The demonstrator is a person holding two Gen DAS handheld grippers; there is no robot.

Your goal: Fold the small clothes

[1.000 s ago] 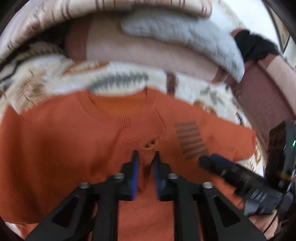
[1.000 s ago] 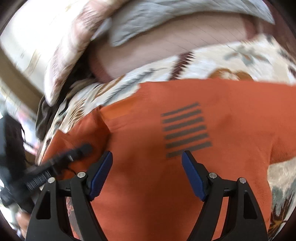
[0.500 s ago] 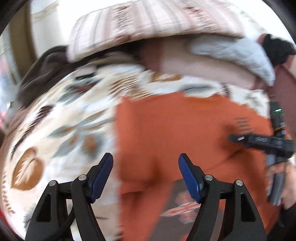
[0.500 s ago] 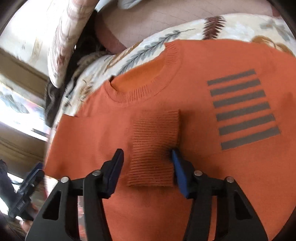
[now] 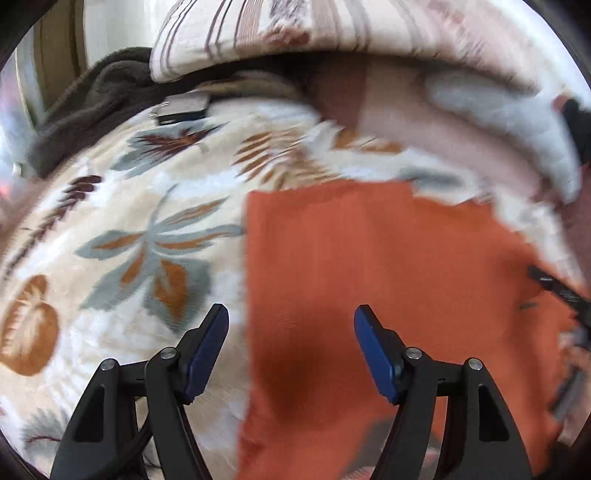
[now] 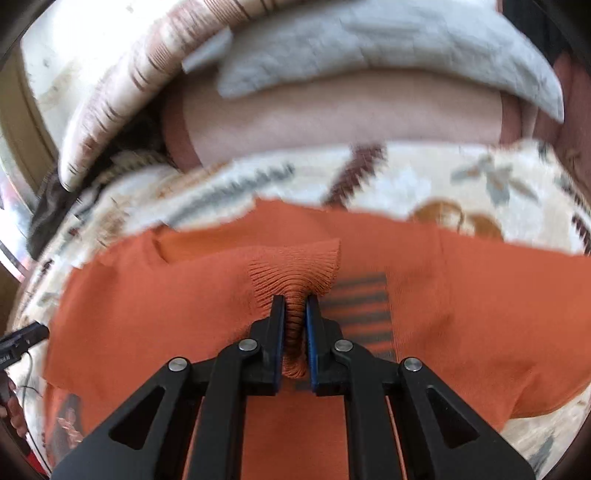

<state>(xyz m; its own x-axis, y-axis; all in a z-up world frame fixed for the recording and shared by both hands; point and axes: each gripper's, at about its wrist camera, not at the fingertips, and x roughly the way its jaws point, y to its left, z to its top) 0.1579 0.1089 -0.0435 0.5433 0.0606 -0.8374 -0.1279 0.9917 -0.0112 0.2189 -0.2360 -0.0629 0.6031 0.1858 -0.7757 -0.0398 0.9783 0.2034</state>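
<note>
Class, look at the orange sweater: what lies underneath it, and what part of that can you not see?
The orange sweater lies on a cream leaf-patterned blanket, visible all around its edges. The blanket's part directly beneath the sweater is covered, so anything there cannot be seen.

I see a bed under a cream leaf-print blanket (image 5: 122,236), a striped pillow (image 5: 295,29) and pink pillow (image 6: 343,118) behind, daylight entering from the left.

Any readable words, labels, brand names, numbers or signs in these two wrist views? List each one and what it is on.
None can be read.
The orange sweater carries only a block of dark horizontal stripes, no letters.
The other gripper's black body at the left edge shows faint pale marks, too small and blurred to read.
</note>
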